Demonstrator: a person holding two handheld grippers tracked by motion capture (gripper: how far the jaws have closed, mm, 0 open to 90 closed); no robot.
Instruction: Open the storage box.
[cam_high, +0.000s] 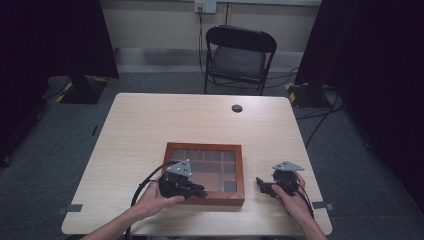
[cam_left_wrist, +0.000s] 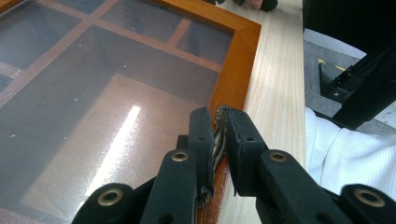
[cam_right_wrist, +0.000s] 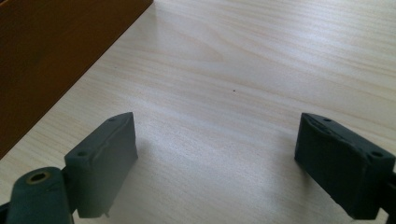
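Observation:
A shallow wooden box (cam_high: 205, 146) with a glass lid divided into panes lies on the near half of the table. In the left gripper view its orange-brown frame (cam_left_wrist: 238, 60) runs along the glass (cam_left_wrist: 116, 93). My left gripper (cam_high: 200, 191) sits at the box's front edge, its jaws (cam_left_wrist: 219, 123) shut on a small ribbed metal clasp (cam_left_wrist: 218, 135) on the frame. My right gripper (cam_high: 261, 184) rests right of the box, a short gap from it. Its jaws (cam_right_wrist: 217, 123) stand wide open over bare tabletop with nothing between them; the box's side wall (cam_right_wrist: 51, 56) shows at the left.
The light wood table (cam_high: 200, 120) has a round cable hole (cam_high: 237, 108) near its far edge. A black folding chair (cam_high: 240, 55) stands behind it. Dark curtains flank the room, and a stand base (cam_high: 82, 90) sits on the floor at far left. A white sleeve (cam_left_wrist: 350, 154) lies beside the table edge.

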